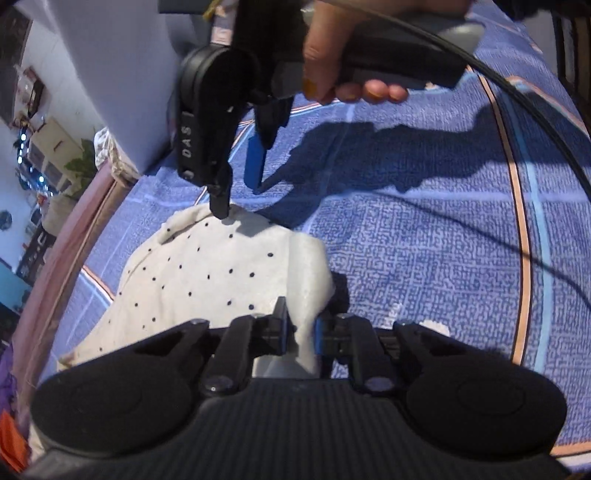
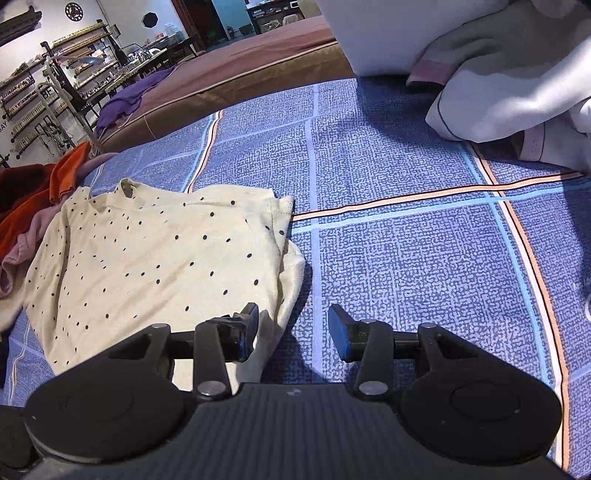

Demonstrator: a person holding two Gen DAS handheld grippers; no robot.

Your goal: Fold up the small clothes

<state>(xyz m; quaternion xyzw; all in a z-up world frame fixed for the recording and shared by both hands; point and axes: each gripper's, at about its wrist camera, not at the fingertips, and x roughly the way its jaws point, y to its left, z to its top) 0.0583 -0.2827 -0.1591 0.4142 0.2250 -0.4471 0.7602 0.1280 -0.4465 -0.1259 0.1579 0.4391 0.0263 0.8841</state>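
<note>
A cream garment with black dots (image 1: 207,273) lies on the blue bedspread (image 1: 424,258). My left gripper (image 1: 301,328) is shut on a raised fold at the garment's near right edge, and the cloth bunches between the blue pads. At the top of the left wrist view a hand (image 1: 332,48) holds my right gripper (image 1: 238,188) open, its black fingertip (image 1: 220,208) touching the garment's far edge. In the right wrist view the right gripper (image 2: 293,328) stands open over the edge of the garment (image 2: 155,258), its left finger above the cloth and its right finger above the bedspread (image 2: 406,266).
A pile of white and pink clothes (image 2: 517,85) sits at the back right beside a white box (image 2: 369,33). Orange and red clothes (image 2: 33,192) lie left of the garment, with purple cloth (image 2: 125,99) behind. A black cable (image 1: 517,96) crosses over the bedspread.
</note>
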